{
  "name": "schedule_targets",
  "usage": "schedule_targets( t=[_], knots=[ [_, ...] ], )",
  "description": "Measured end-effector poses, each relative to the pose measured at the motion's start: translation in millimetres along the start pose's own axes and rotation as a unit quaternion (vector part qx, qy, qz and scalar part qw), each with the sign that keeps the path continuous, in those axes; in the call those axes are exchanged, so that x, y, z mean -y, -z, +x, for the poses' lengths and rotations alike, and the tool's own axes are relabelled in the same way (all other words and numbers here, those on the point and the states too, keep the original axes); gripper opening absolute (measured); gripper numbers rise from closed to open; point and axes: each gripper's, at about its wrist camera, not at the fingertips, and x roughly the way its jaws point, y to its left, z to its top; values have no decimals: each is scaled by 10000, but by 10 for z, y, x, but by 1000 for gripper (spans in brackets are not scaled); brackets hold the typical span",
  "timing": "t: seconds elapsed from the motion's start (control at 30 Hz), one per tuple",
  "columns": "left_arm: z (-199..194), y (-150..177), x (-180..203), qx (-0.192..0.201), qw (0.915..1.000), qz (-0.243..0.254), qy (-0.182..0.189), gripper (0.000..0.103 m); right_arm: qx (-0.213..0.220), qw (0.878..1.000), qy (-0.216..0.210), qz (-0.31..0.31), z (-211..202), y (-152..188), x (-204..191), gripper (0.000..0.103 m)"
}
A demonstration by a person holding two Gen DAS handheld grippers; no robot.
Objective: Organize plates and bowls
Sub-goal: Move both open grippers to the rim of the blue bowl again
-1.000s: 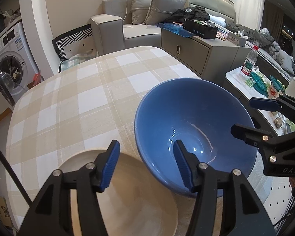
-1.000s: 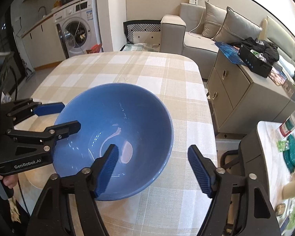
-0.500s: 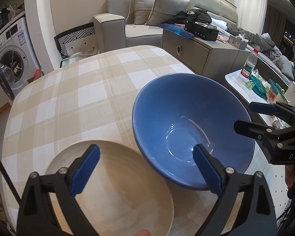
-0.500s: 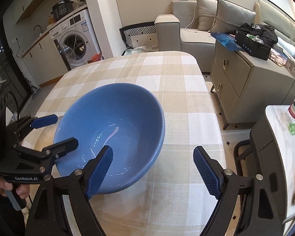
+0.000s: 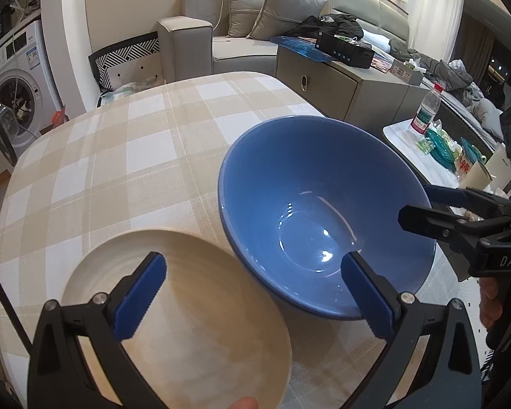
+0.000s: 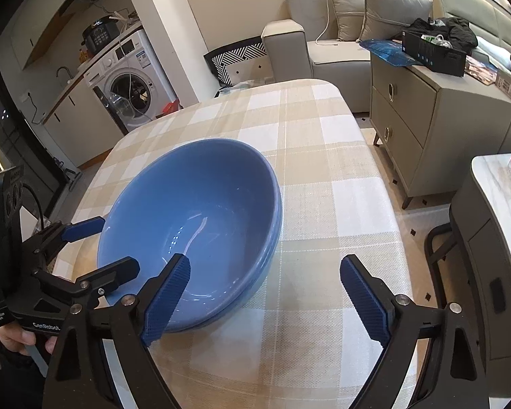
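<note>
While both sets of jaws are parting and neither pad presses on anything, the sensible move is to settle which dish goes first before closing again. Nearest, the left gripper (image 5: 252,293) stands about as wide as it goes, its left finger above the cream plate (image 5: 173,310) and its right finger over the near rim of the blue bowl (image 5: 323,218); nothing is held. The right gripper (image 6: 265,293) is likewise spreading, its left pad just inside the bowl's near rim and its right pad over bare checked tablecloth (image 6: 323,177), holding nothing either. Bowl and plate sit side by side on the cloth, the bowl's wall seeming to overhang the plate's edge. I judge the step in hand to be a fresh grip, probably to set the bowl onto the plate. To do it well, bring one pad inside and one outside the bowl's wall, seat them deep on the rim, since glazed ware looks slippery, and lift straight up so that the foot clears the plate. Beyond the jaws the far half of the table lies bare, giving room
</note>
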Motion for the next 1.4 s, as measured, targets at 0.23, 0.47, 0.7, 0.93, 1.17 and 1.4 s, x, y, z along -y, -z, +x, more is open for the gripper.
schedule_targets(
  t=[0.23,0.47,0.7,0.93,1.17,1.4],
  knots=[
    [9,-14,-122,-21,9995,-294,137,103,-58,9987,-435,266,89,13,59,92],
    [13,-29,-215,36,9982,-523,299,103,-116,9987,-462,188,166,12,17,92],
    [31,-45,-269,81,9973,-677,280,103,-178,9984,-475,256,240,6,39,92],
    [13,-78,-259,188,9971,-663,331,102,-210,9982,-451,330,280,-3,55,92],
    [-2,-88,-213,326,9972,-564,381,98,-156,9979,-568,285,292,-10,5,89],
    [1,-95,-181,348,9968,-546,468,91,-133,9975,-620,319,314,-24,-6,86]
  ],
)
